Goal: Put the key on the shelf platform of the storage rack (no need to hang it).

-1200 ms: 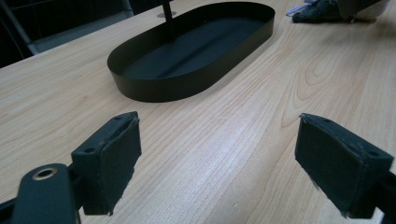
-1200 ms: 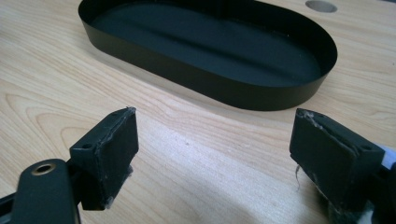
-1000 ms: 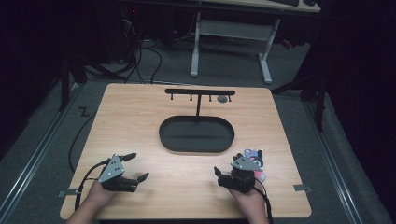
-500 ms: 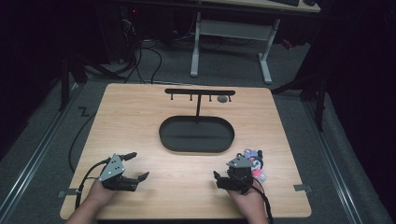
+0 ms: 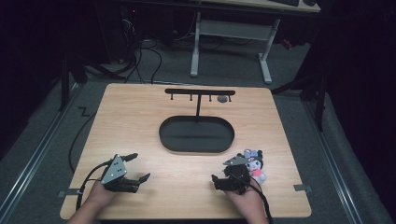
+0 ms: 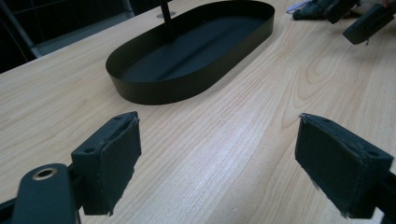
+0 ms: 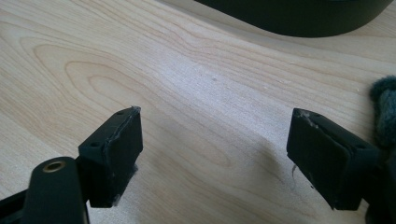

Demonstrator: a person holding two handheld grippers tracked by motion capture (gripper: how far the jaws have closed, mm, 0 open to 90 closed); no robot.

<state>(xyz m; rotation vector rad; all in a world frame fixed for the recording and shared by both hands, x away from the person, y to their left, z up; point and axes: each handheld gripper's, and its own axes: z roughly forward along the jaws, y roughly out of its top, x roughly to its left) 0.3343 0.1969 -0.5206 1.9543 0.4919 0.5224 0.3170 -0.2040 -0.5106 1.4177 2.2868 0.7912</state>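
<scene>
Light wooden table (image 5: 140, 116) on grey carpet, dark room; white-legged desk (image 5: 229, 42) behind. Black oval metal tray w/ hanger post (image 5: 196, 134) at centre. Small plush doll, black-pink (image 5: 254, 164), near front-right corner, just beside right gripper (image 5: 215, 182): jaws just closing, part open, nothing between. Left gripper (image 5: 138, 167) near front-left corner, jaws wide, empty.

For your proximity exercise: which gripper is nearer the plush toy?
Right. The right gripper sits just beside the plush toy, open on bare wood; the left gripper rests across the table.
</scene>
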